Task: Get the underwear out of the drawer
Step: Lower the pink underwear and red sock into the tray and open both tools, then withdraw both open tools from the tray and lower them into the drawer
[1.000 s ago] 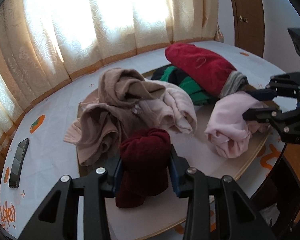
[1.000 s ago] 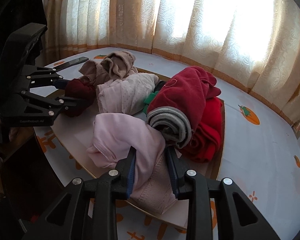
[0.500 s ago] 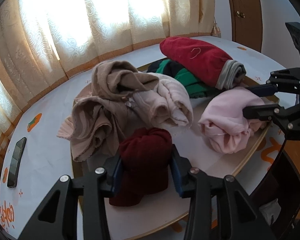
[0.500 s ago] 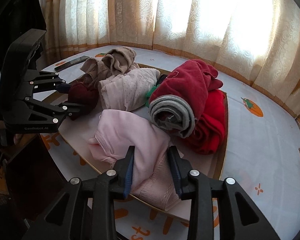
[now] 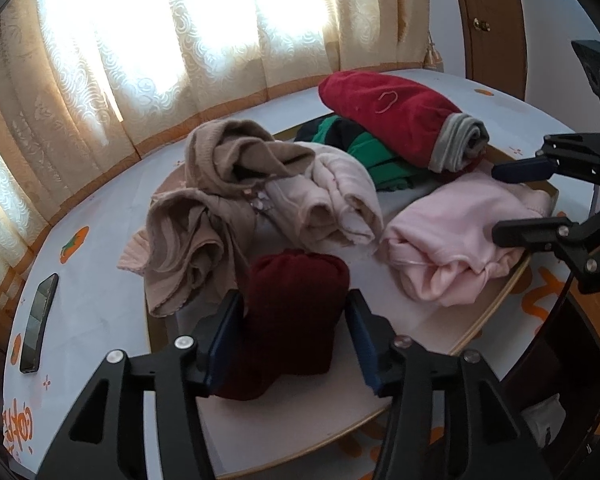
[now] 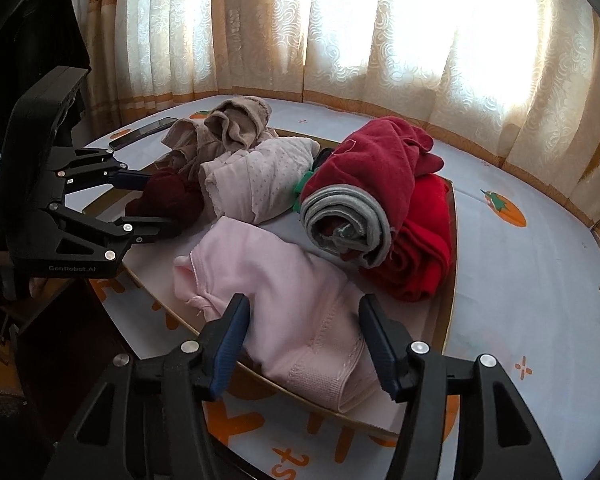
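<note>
- Two pairs of tongs are counted: the left gripper [image 5: 294, 334] and the right gripper [image 6: 304, 340].
- Six bundles of clothing are counted on one wooden drawer tray [image 6: 452, 240]: one dark red bundle [image 5: 292, 320], one pale pink bundle [image 6: 284, 300], one cream dotted bundle [image 6: 256, 184], one beige bundle [image 5: 220, 184], one green and black bundle [image 5: 364, 148] and one red roll with a grey cuff [image 5: 400, 114]. A second, brighter red piece [image 6: 420, 240] is seen under that roll in the right wrist view.
- One phone [image 5: 38, 326] is seen on the white cloth with orange prints [image 6: 520, 264], left of the tray.
- The dark red bundle is clamped between the fingers of the left gripper at the near edge of the tray.
- The pale pink bundle lies between the fingers of the right gripper, which are held apart; contact on either side cannot be told.
- Against the frame half a second earlier, the right fingers are spread wider, and the left clamp is unchanged.
</note>
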